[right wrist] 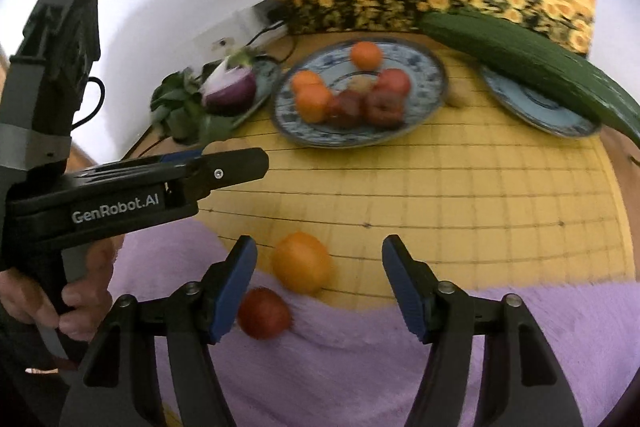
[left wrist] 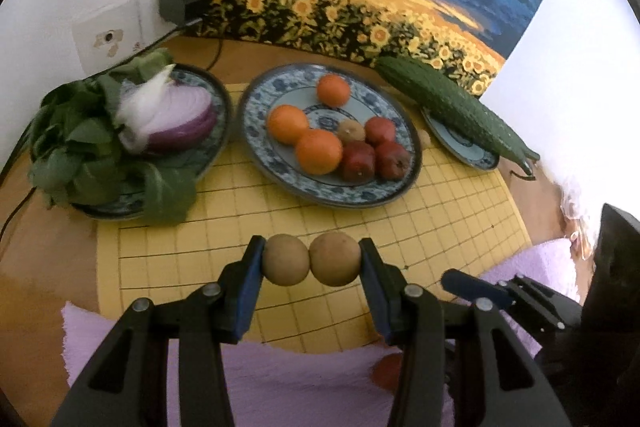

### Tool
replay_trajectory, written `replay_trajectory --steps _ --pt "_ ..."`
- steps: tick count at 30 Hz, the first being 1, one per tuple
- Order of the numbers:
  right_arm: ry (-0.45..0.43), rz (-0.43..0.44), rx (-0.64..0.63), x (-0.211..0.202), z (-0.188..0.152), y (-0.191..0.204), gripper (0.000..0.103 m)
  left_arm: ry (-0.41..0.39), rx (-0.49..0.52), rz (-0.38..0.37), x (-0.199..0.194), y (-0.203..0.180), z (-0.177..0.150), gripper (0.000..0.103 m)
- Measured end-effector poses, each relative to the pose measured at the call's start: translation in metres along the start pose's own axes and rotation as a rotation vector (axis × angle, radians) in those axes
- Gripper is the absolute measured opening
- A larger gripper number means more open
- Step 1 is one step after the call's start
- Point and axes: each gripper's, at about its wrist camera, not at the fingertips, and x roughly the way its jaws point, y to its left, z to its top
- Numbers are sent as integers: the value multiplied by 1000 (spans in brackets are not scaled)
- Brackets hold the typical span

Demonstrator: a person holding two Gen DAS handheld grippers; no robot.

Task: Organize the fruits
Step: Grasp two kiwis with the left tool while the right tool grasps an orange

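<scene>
We note, from the left: a plate of greens and half a red onion (left wrist: 176,119); the fruit plate (left wrist: 256,107) with three oranges and red fruits. Left gripper (left wrist: 312,265) jaws clamp two brown round fruits (left wrist: 335,259) side by side above the yellow grid mat (left wrist: 440,211). Right gripper (right wrist: 318,287) jaws stand apart, touching nothing, over an orange (right wrist: 302,262) at the mat edge; a red fruit (right wrist: 264,313) lies on the purple cloth (right wrist: 340,367).

1. The mat (left wrist: 440,211) is yellow with a dark grid of lines.
2. The middle plate (left wrist: 256,131) has a blue and white flower pattern.
3. The oranges (left wrist: 319,151) are orange and the apples (left wrist: 358,161) dark red.
4. The cloth (right wrist: 360,367) is light purple.
5. The cucumber (left wrist: 452,107) is dark green.
6. The onion (left wrist: 180,119) is purple and white.
</scene>
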Motion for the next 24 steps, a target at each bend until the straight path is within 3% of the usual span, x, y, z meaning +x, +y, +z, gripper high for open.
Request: replay_trajectory --steps 4,5,16,24 --pt "45 44 51 17 2 -3 36 -6 -18 -1 -4 7 0 49" --pt "52 51 55 20 2 -3 35 -8 -18 -3 -4 8 0 49" --pt "15 18 73 4 10 -8 33 -10 -15 -49 -2 4 2 49" --pt "7 21 54 0 18 -8 33 -16 -11 -40 -1 2 4 49"
